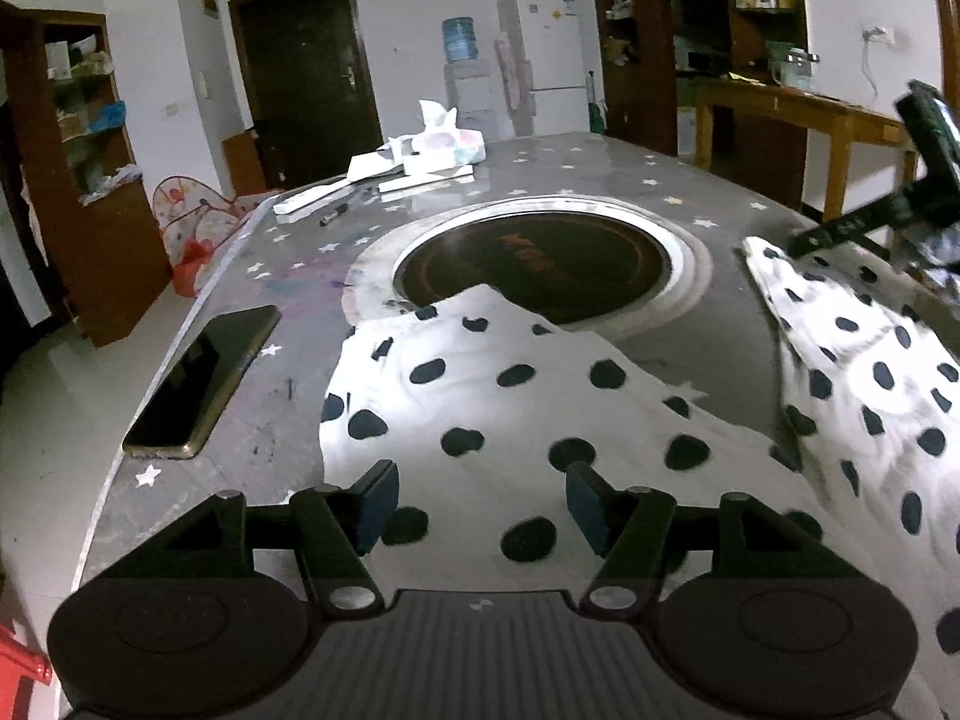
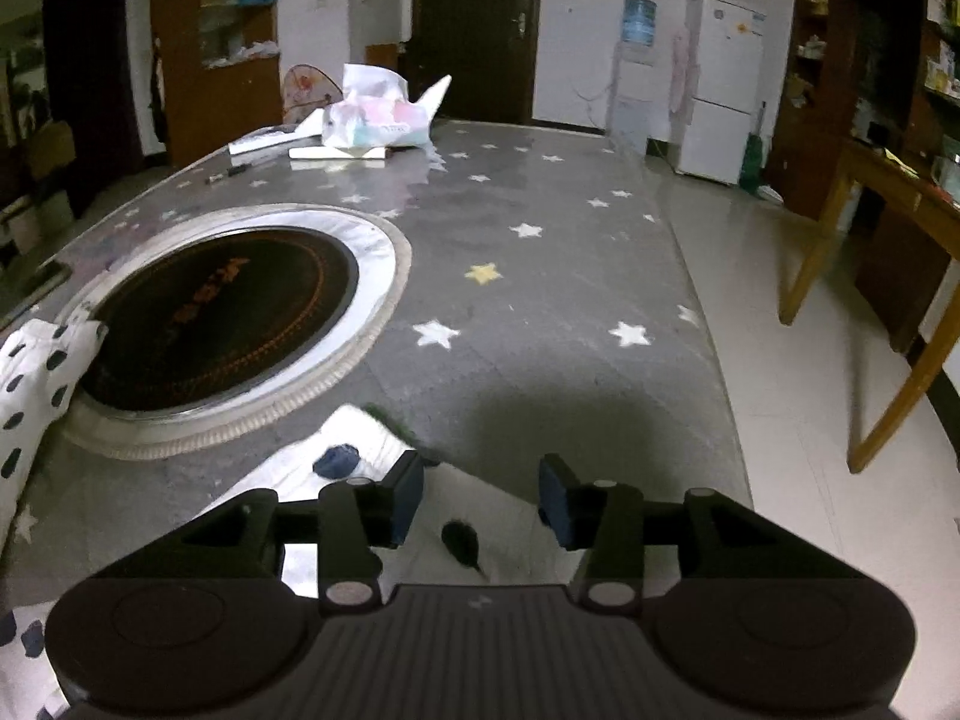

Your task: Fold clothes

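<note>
A white garment with dark polka dots (image 1: pixel 540 414) lies spread on the grey star-patterned table (image 1: pixel 600 180). One part reaches over the rim of the round cooktop, and another part (image 1: pixel 864 360) runs off to the right. My left gripper (image 1: pixel 480 504) hovers low over the near cloth, jaws open, with fabric below the gap and not pinched. In the right wrist view my right gripper (image 2: pixel 480 498) is open above a corner of the garment (image 2: pixel 360 444), its pads clear of the cloth. In the left wrist view the right gripper (image 1: pixel 840 231) shows dark at the far right, by the cloth's tip.
A round black cooktop (image 2: pixel 222 312) with a silver rim is set into the table. A dark phone (image 1: pixel 204 384) lies near the left edge. A tissue pack (image 1: pixel 444 141), flat white boxes and a pen (image 1: pixel 333 216) sit at the far end. A wooden table (image 2: pixel 888 204) stands to the right.
</note>
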The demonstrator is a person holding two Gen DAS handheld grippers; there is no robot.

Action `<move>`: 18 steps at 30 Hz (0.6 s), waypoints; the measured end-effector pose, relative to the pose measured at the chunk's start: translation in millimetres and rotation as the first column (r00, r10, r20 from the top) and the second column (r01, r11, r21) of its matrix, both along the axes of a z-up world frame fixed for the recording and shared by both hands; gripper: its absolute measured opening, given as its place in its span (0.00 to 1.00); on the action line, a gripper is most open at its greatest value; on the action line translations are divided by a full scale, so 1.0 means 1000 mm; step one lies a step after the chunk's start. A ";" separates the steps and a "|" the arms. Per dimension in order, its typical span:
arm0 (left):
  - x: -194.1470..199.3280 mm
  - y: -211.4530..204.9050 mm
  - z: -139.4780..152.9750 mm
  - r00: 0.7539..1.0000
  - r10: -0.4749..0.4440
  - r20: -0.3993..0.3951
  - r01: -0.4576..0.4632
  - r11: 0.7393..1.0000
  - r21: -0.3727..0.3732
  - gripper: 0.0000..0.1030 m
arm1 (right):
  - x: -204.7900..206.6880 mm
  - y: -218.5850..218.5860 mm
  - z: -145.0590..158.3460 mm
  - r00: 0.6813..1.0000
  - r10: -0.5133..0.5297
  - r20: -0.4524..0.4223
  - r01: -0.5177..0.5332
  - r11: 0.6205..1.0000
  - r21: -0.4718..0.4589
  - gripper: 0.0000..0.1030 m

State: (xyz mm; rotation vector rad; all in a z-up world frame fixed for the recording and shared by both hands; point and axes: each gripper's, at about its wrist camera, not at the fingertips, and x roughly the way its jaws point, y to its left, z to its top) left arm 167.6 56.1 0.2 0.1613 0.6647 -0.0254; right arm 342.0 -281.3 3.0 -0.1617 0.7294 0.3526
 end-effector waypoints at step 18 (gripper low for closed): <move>-0.019 0.000 -0.003 0.999 0.020 -0.036 -0.021 1.000 -0.020 0.66 | 0.006 -0.021 -0.002 0.989 0.126 -0.083 -0.121 0.991 0.063 0.50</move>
